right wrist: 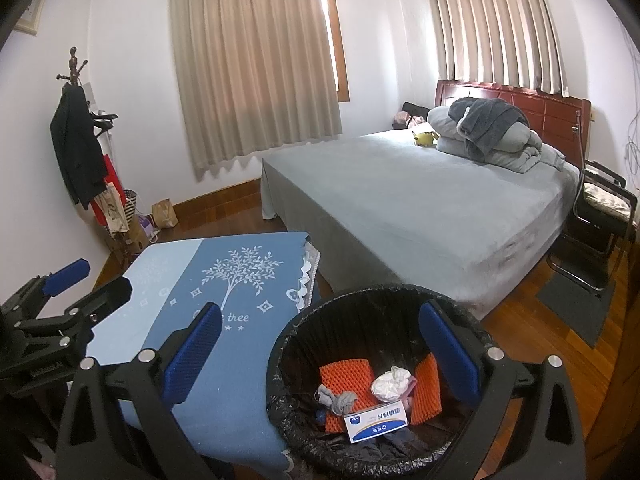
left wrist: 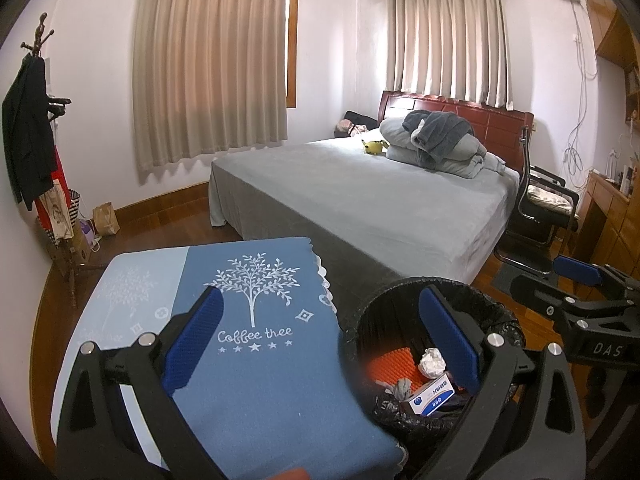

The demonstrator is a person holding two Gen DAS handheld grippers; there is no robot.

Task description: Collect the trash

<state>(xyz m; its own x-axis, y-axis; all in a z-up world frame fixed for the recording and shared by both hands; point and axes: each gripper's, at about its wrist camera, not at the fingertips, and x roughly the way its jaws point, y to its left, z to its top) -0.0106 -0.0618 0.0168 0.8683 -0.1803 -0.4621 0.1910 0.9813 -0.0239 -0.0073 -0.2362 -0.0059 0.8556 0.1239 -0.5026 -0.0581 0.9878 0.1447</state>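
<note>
Left hand-held gripper (left wrist: 324, 344): blue pads spread wide apart, nothing between them; it hangs over the edge where the desk (left wrist: 256, 392) meets the trash bin (left wrist: 360, 344). Right hand-held gripper (right wrist: 320, 352): pads likewise wide apart and empty, positioned above the bin's near rim.

Bin stands on the wood floor, touching or just beside the desk's right side, lined with a black bag. Inside: white-and-blue box (right wrist: 376, 420), crumpled white tissue (right wrist: 390, 382), grey wad (right wrist: 336, 398), orange foam netting (right wrist: 348, 376).

Desk carries a blue cloth (right wrist: 224, 280) printed with a white tree; no loose items visible on it.

Surroundings: grey bed (right wrist: 420, 200) directly behind the bin, folded bedding and a yellow plush at its head. Black chair (right wrist: 600, 216) to the right. Coat rack (right wrist: 76, 140) with dark clothing at left wall, paper bag (right wrist: 165, 214) near its foot.
</note>
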